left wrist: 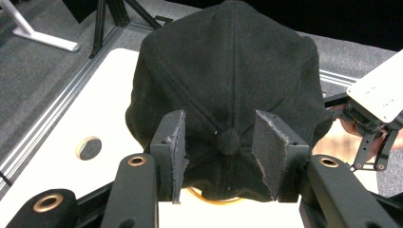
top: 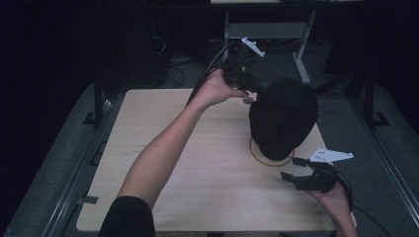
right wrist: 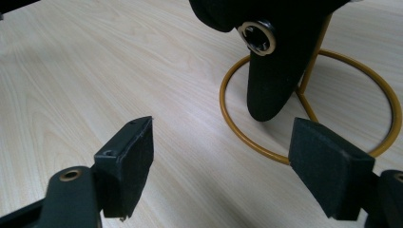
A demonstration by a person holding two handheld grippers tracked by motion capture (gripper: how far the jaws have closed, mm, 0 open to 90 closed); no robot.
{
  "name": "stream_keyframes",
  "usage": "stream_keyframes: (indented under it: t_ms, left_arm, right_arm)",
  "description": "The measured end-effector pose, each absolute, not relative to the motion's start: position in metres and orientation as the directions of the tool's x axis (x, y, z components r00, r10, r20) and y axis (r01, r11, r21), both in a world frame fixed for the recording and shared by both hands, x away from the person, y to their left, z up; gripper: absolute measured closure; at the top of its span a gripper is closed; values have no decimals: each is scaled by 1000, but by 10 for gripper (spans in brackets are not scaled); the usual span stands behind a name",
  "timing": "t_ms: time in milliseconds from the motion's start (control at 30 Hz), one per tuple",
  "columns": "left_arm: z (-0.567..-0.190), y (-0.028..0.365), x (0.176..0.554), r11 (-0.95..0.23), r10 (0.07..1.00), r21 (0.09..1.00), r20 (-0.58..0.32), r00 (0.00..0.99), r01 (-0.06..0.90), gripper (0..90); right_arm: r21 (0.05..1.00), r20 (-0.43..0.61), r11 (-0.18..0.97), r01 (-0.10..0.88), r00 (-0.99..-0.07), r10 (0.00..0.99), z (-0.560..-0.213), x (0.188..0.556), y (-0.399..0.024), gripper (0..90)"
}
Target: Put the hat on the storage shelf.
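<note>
Left gripper, on an outstretched forearm at upper centre, jaws part-open and empty above the black cap. The cap crowns a gold stand. Right gripper, lower right, jaws wide, empty.

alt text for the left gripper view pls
A black cap sits on a gold wire stand on a pale wooden table. The left gripper has its open jaws either side of the crown button, not touching it.

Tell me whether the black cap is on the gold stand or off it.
On it. The cap sits above the stand's ring base, and the stand's post rises into it. Both grippers are open and apart from it.
</note>
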State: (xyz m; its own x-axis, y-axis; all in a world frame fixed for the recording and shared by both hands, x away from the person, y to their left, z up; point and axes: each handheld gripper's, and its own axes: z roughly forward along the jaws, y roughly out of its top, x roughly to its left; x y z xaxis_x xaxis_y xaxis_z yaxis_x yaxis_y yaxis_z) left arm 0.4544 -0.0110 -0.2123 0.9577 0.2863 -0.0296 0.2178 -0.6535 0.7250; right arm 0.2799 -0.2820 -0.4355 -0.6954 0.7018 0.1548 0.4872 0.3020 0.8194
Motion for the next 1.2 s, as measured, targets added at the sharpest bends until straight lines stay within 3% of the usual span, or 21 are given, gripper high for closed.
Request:
stream_keyframes:
  t_ms: [1200]
  left_arm:
    - [-256,53,423,-601,395,735,-67,916,313,426]
  right_arm:
    - [797,147,346,495,-715,684,-441,279,-269,205]
